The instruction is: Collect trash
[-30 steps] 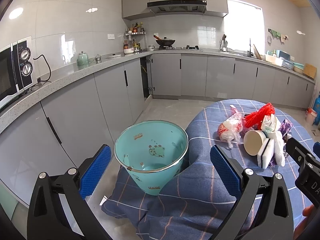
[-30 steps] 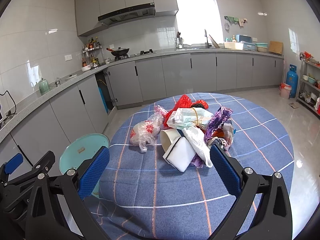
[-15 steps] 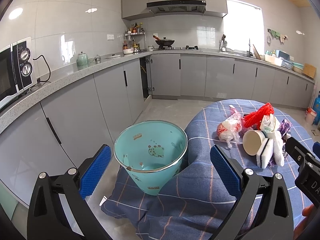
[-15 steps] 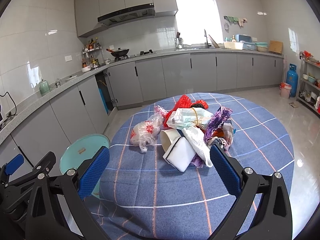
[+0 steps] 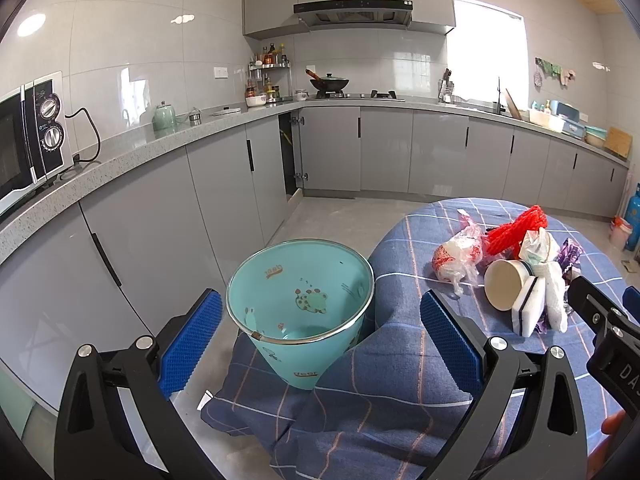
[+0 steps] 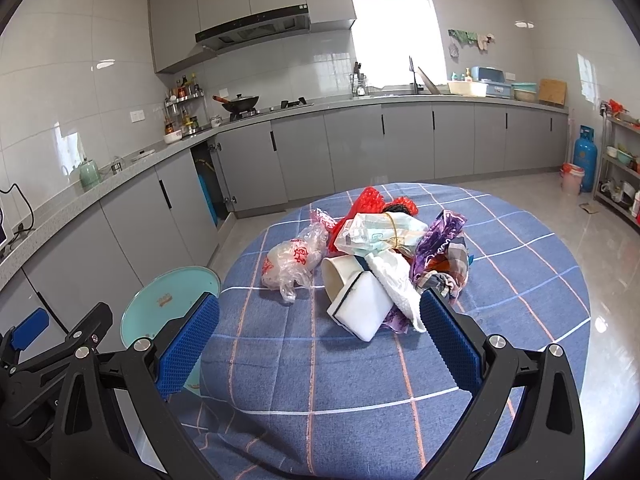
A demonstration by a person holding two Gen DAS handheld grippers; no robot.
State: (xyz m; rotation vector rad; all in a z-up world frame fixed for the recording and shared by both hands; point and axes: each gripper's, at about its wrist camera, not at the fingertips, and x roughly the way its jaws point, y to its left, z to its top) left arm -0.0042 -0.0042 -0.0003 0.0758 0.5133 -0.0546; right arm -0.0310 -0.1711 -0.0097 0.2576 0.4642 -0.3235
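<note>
1. Left wrist view: left gripper has its jaws spread wide, nothing between the blue pads. It is aimed at the bin.
2. Bin: teal, metal rim, cartoon print inside, upright on the floor. It touches the hanging edge of the tablecloth and looks empty apart from its own print.
3. Right wrist view: right gripper is likewise wide open and holds nothing. It faces the trash pile and is apart from it.
4. Pile sits near the middle of the round table, on blue plaid cloth. Items touch or overlap:
   - clear bag with red print, on the left edge of the pile;
   - paper cup lying on its side, mouth toward the camera;
   - white sponge with a dark layer, leaning on the cup, nearest the gripper;
   - red net at the back;
   - pale wrapper bound with a rubber band, on top;
   - purple wrapper on the right;
   - white crumpled sheet beside the sponge.
5. Bin is left of the table in the right view, partly hidden by the left pad.
6. Left gripper body shows at the lower left of the right view.
</note>
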